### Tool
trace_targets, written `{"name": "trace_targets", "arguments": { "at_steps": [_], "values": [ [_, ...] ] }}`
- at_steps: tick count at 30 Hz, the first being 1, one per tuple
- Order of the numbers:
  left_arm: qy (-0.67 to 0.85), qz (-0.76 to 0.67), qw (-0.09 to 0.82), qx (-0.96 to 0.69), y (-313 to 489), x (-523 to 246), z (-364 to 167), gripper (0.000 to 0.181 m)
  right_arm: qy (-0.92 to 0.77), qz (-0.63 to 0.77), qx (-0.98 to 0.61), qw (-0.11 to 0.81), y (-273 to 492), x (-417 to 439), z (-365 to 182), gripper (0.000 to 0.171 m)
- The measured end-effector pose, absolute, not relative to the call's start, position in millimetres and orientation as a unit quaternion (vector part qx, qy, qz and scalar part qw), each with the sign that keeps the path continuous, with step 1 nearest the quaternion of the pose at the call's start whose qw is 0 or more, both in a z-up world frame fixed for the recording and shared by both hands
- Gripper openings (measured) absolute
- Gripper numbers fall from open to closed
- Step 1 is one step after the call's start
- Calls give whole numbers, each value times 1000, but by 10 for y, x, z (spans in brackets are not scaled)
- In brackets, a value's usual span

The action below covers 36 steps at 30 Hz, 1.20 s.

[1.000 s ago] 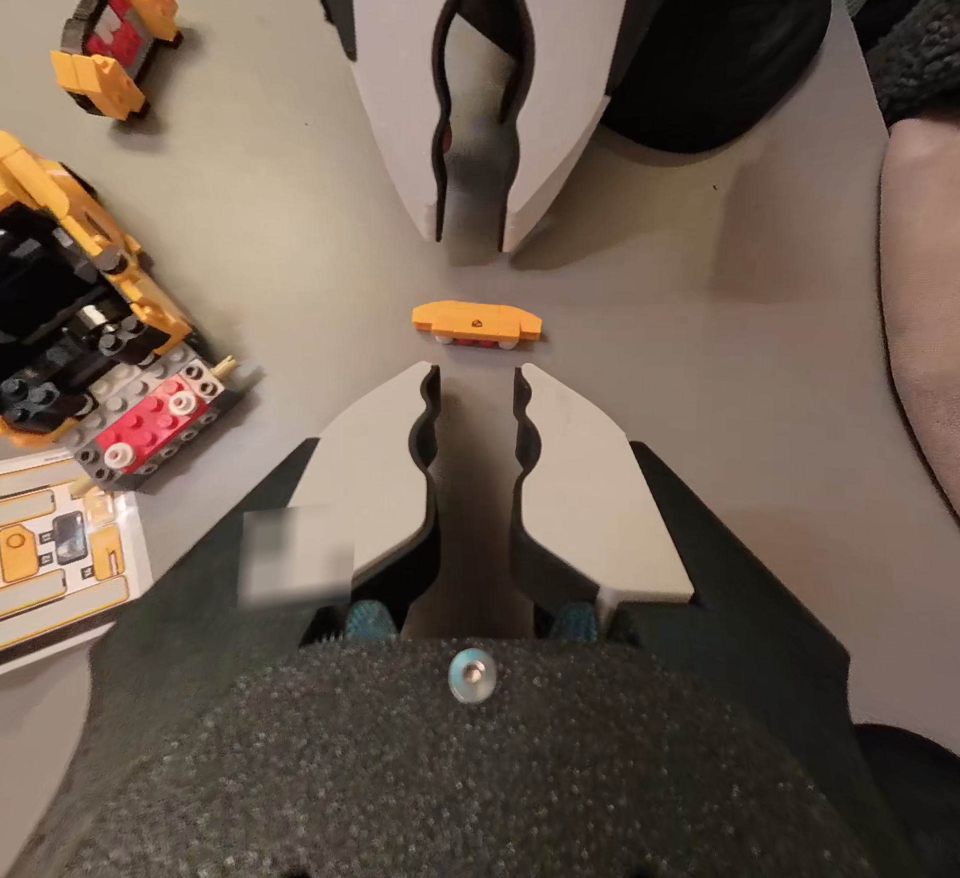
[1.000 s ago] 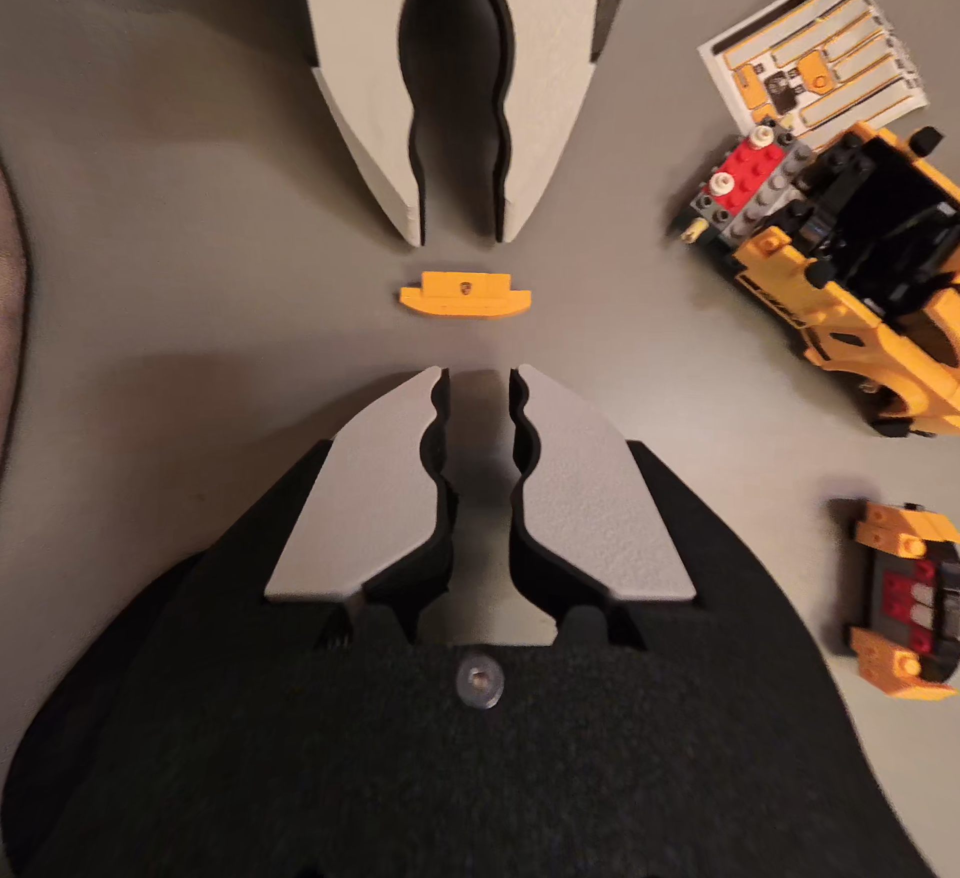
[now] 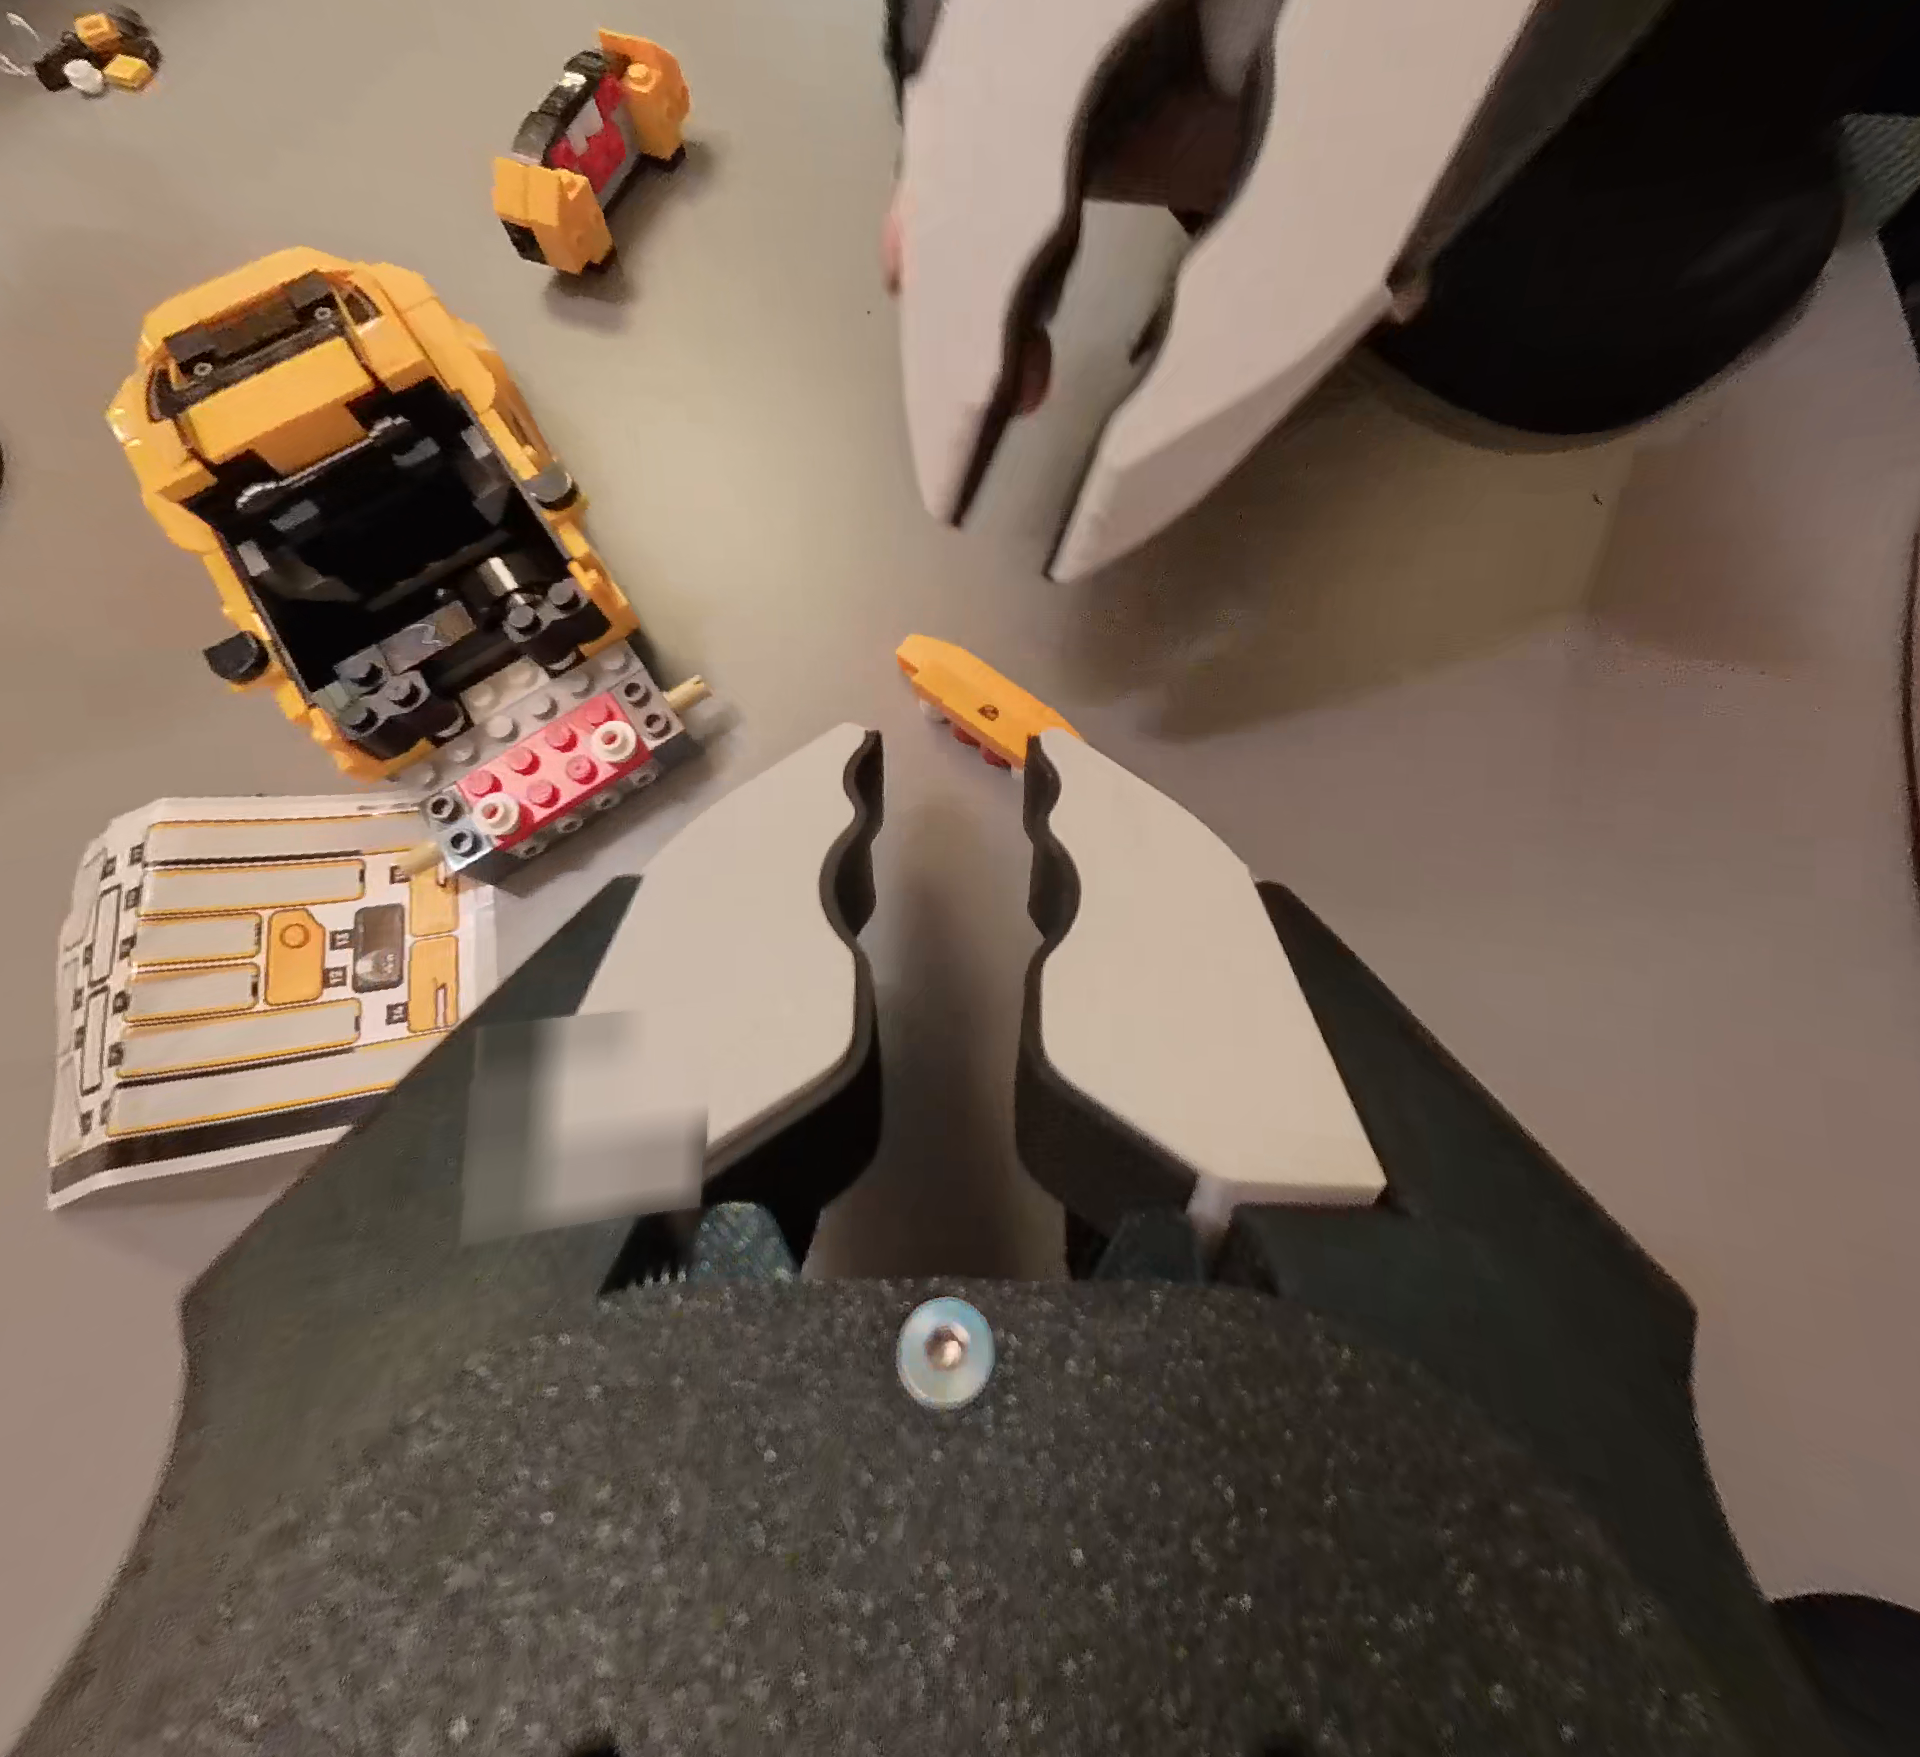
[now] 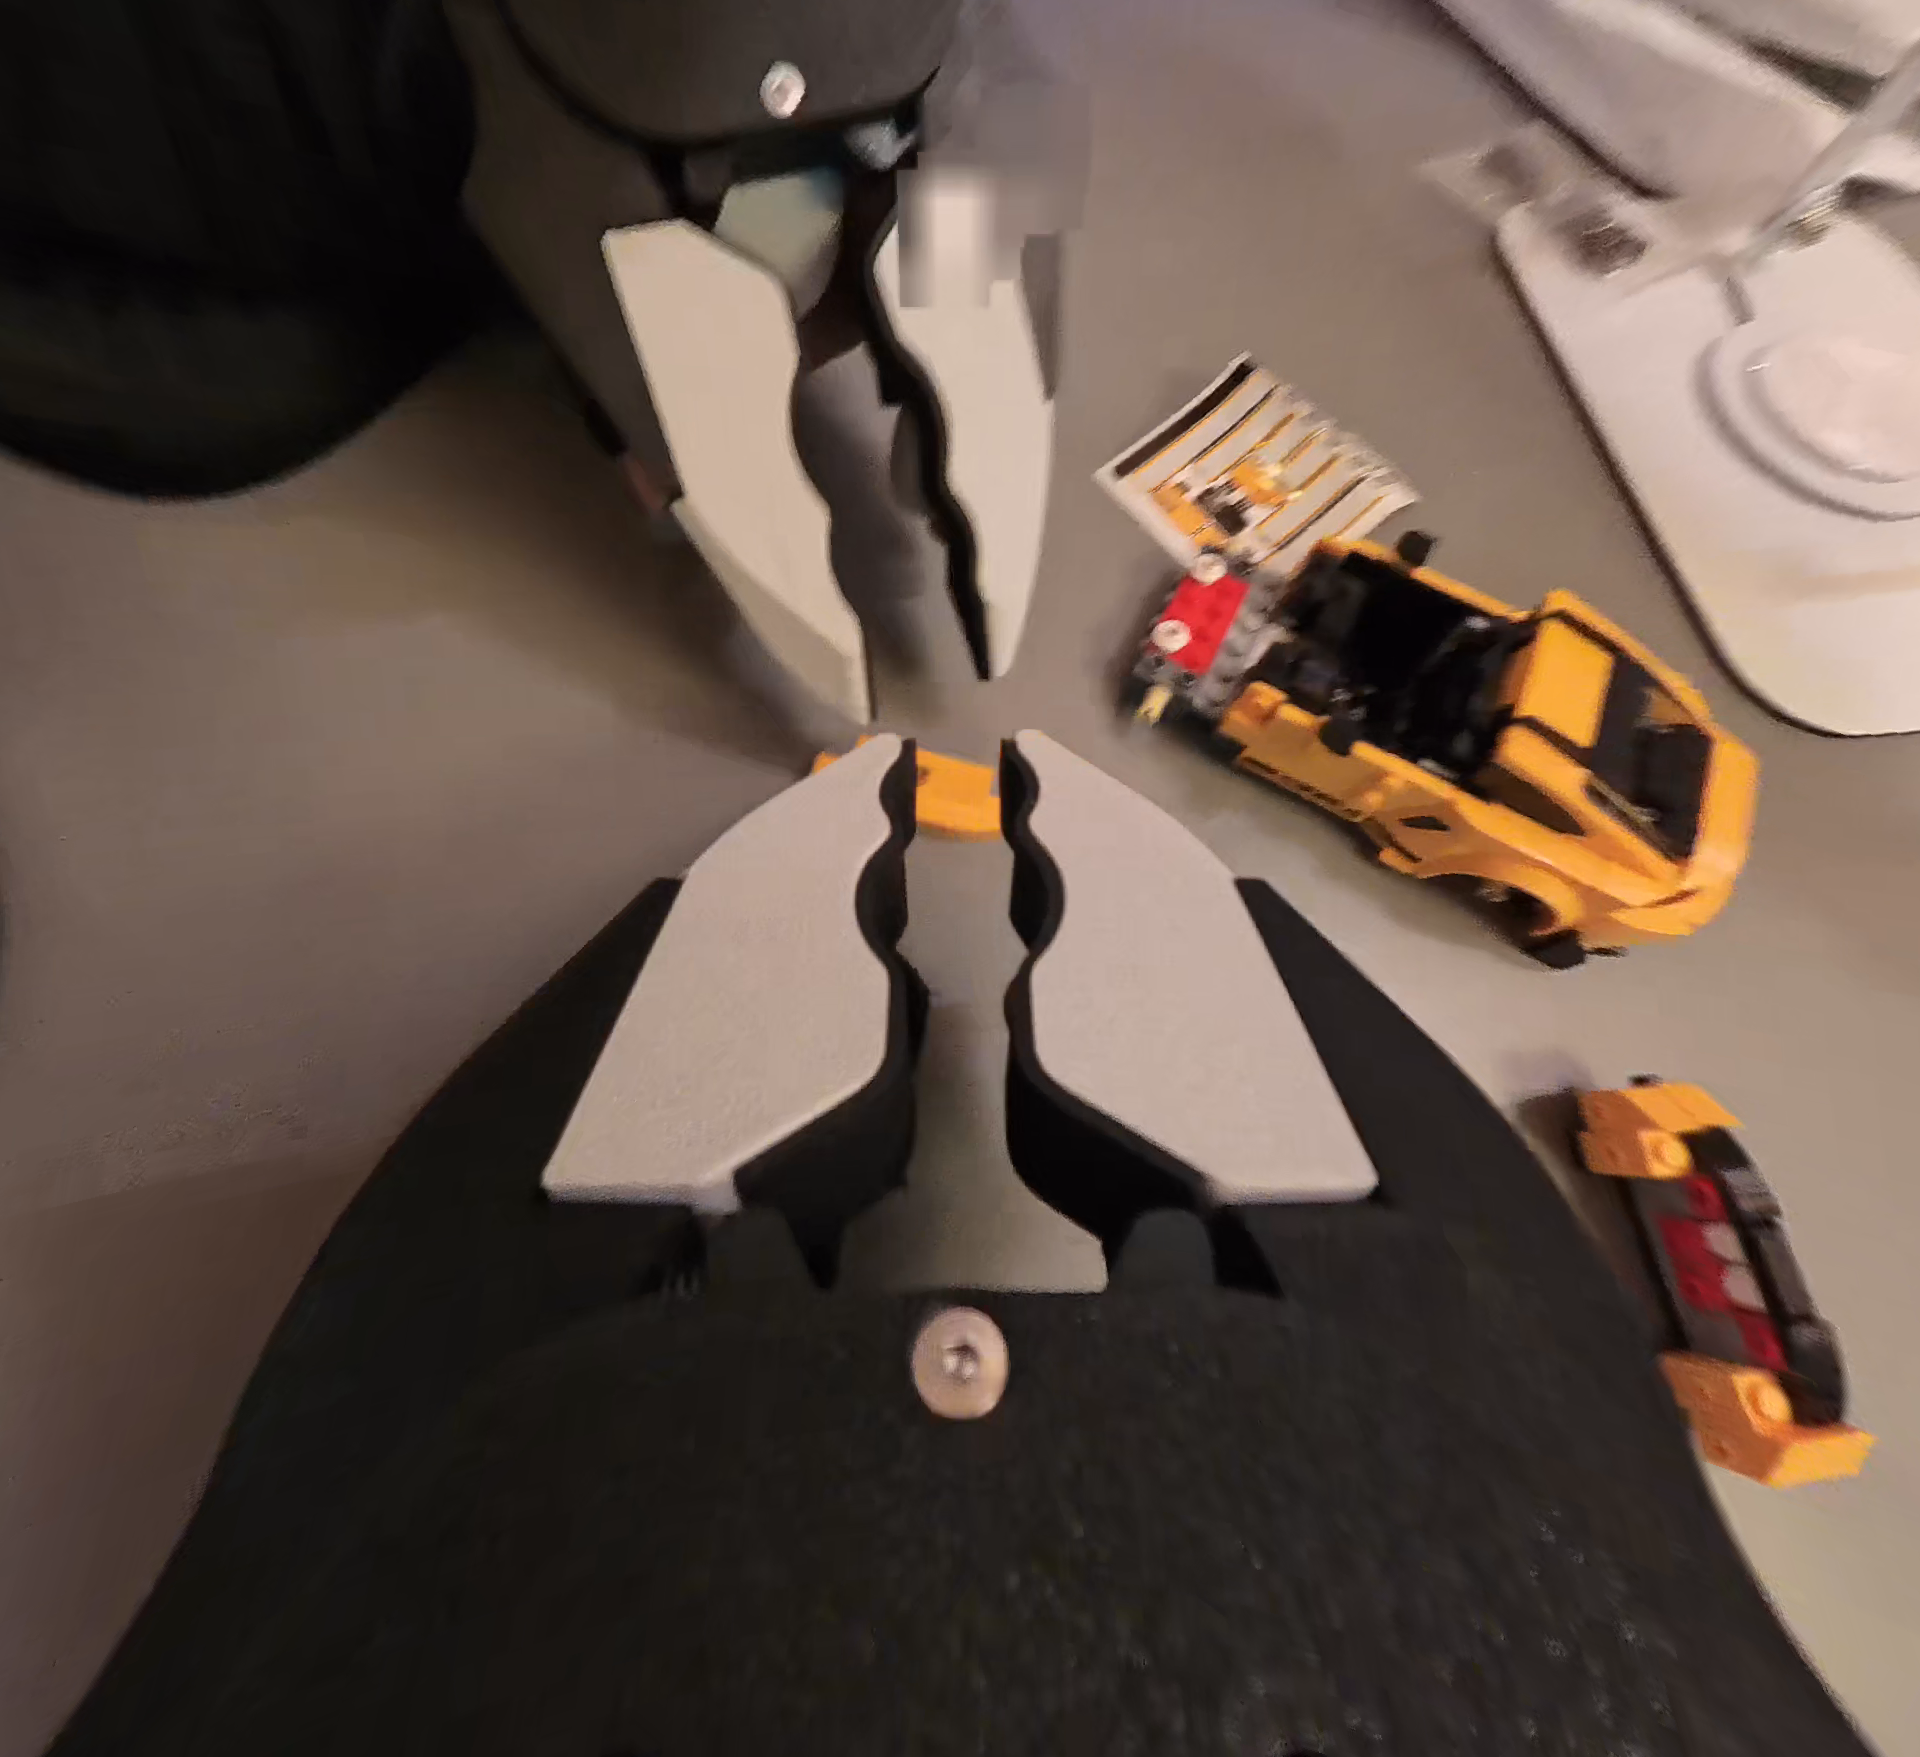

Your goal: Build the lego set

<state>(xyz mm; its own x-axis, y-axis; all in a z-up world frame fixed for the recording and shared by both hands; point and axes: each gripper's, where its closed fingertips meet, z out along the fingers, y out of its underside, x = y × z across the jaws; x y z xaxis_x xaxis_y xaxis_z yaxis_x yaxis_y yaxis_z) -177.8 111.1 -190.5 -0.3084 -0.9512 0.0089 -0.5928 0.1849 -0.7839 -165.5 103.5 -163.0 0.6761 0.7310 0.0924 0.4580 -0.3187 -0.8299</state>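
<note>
A small orange lego piece (image 3: 971, 701) with red and white studs underneath lies on the grey table (image 3: 1455, 876). My left gripper (image 3: 951, 751) is open, and its right fingertip (image 3: 1049, 762) is at the piece's near end. My right gripper (image 3: 1003, 533) hovers beyond the piece, apart from it, with a narrow gap between its fingers. In the right wrist view, which is blurred, my right gripper (image 4: 956, 751) is open and empty. The orange piece (image 4: 951, 798) shows through the gap between the tips. The left gripper (image 4: 925, 679) is opposite.
A partly built yellow and black lego car (image 3: 353, 502) with a red and grey stud end lies to the left. A sticker sheet (image 3: 249, 990) is next to it. An orange and black sub-assembly (image 3: 592, 149) and a tiny part (image 3: 99, 55) lie farther off. A white stand (image 4: 1766, 481) is beyond the car. The tips of both grippers are at nearly the same place.
Both grippers have turned and pulled back, so more of the table shows. The orange piece now lies at an angle by my left fingertip. The right gripper's gap looks narrower.
</note>
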Motion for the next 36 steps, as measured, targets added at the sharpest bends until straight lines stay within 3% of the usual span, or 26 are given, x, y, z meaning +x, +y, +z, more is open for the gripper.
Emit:
{"name": "trace_targets", "arguments": {
  "at_steps": [5, 14, 22, 36],
  "values": [
    [737, -346, 246, -526, 1080, -1787, -1962, 26, -359, 133, -807, 450, 1079, -1559, -1630, 33],
    [770, -350, 197, -497, 895, -1893, -2035, 9, -401, 144, -816, 391, 923, -1566, -1813, 27],
    [782, -351, 184, -482, 755, -1879, -2086, 19, -458, 171, -814, 314, 822, -1656, -1965, 27],
    [779, -362, 188, -475, 718, -1858, -2052, 22, -496, 196, -796, 287, 926, -1749, -2009, 27]
  ]
}}
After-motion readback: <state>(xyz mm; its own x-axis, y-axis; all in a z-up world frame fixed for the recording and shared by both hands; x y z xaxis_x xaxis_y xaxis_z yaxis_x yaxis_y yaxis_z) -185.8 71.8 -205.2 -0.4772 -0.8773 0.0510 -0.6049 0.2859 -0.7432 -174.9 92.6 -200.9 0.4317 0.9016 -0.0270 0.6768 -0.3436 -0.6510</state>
